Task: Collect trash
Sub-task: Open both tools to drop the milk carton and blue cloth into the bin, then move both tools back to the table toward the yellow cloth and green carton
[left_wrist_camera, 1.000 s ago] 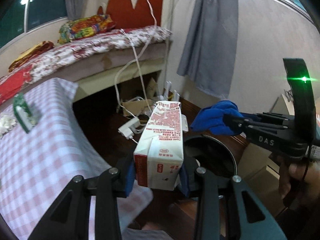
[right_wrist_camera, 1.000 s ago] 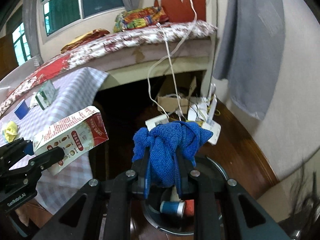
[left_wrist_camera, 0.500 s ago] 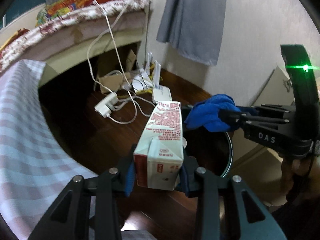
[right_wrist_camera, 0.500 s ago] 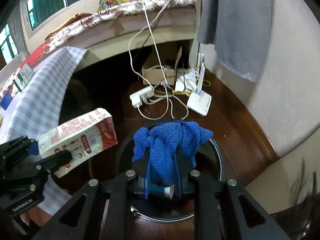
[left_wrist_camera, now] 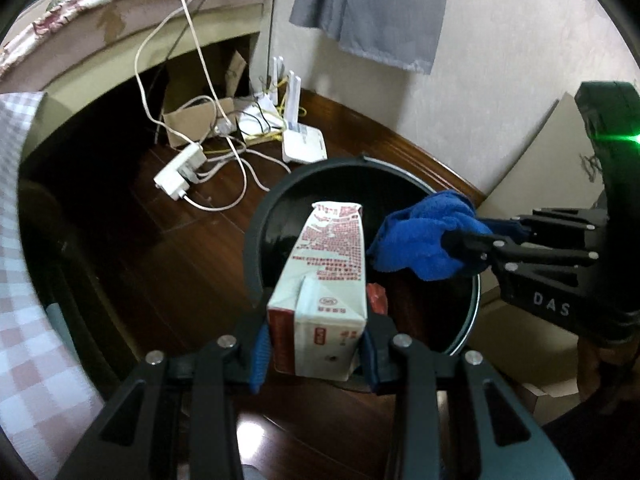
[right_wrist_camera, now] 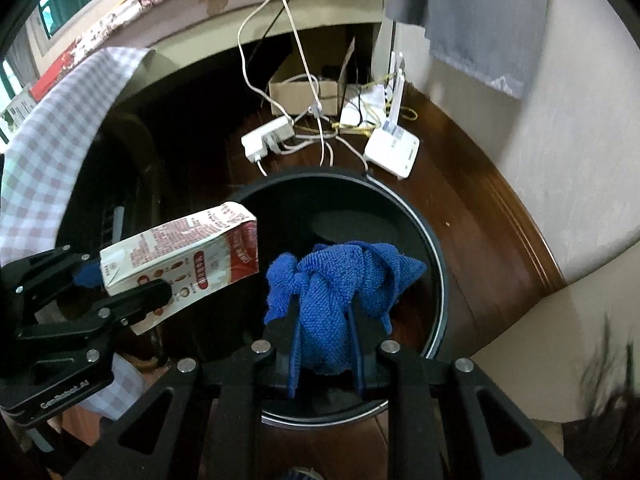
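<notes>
My left gripper (left_wrist_camera: pixel 316 354) is shut on a red and white milk carton (left_wrist_camera: pixel 324 288) and holds it over the near rim of a round black trash bin (left_wrist_camera: pixel 276 200) on the floor. The carton also shows in the right wrist view (right_wrist_camera: pixel 180 260), at the bin's left rim. My right gripper (right_wrist_camera: pixel 324 356) is shut on a crumpled blue cloth (right_wrist_camera: pixel 336 292) and holds it above the open bin (right_wrist_camera: pixel 436 264). The cloth also shows in the left wrist view (left_wrist_camera: pixel 424 236), at the bin's right side. A bit of red trash (left_wrist_camera: pixel 378 298) lies inside the bin.
A white power strip (right_wrist_camera: pixel 266 140), tangled cables and a white router (right_wrist_camera: pixel 394 150) lie on the dark wood floor behind the bin. A cardboard box (right_wrist_camera: pixel 300 94) sits under the bed. A checked tablecloth (left_wrist_camera: pixel 16 320) hangs at the left. Wall and grey curtain (left_wrist_camera: pixel 372 12) stand at the right.
Both grippers have moved down and forward towards the bin, each with its load. The bin now fills the middle of both views; the bed top and table have slid out of view.
</notes>
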Available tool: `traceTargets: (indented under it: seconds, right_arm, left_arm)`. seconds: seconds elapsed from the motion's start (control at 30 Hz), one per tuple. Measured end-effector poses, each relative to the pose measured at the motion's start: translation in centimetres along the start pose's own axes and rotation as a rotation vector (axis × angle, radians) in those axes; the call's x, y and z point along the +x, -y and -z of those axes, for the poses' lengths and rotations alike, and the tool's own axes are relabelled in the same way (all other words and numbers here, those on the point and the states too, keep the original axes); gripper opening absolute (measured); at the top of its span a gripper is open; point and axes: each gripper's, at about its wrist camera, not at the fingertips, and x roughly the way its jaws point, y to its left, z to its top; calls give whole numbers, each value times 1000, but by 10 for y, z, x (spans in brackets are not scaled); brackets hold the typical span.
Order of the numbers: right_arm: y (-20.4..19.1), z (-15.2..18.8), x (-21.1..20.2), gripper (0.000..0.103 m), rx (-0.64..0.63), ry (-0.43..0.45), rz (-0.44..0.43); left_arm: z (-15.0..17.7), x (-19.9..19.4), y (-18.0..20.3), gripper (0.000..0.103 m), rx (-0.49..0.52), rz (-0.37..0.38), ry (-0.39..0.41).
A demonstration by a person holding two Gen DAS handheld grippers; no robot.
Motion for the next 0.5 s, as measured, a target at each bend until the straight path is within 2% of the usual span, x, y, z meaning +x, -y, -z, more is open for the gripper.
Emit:
traceTargets:
  seconds: [0.1,0.13,0.17,0.2,0.23,0.33,0.4,0.43,0.5]
  right_arm:
    - [-1,4,15,27,-29,-76,15]
    - [0,6,21,43,-35,-102,50]
    - [3,9,26,70,-37,-116,100]
    - [5,11,26,78,-38,-111,114]
    - [7,10,25,80,-37,-114,117]
    - [12,7,20,82,-34,-101,151]
    - [14,4,17,90,-26,-98,157]
    - [14,4,15,98,-23,-92,163]
    - [13,1,10,100,-26,-82,166]
  left_arm:
    - [1,12,1,40,-1,3,-47]
    - [2,16,-1,53,-11,-4,-64]
    - [3,16,-1,71,-21,-12,-63]
    - [4,14,-3,79,-30,-18,-54]
    - [5,12,-4,88,-35,-30,-47]
    - [7,7,-7,90,-33,-61,-37]
    - [7,4,-9,92,-37,-82,-30]
    - [6,2,-9,92,-36,-87,-26]
    - [5,-3,-9,93,-33,-97,-17]
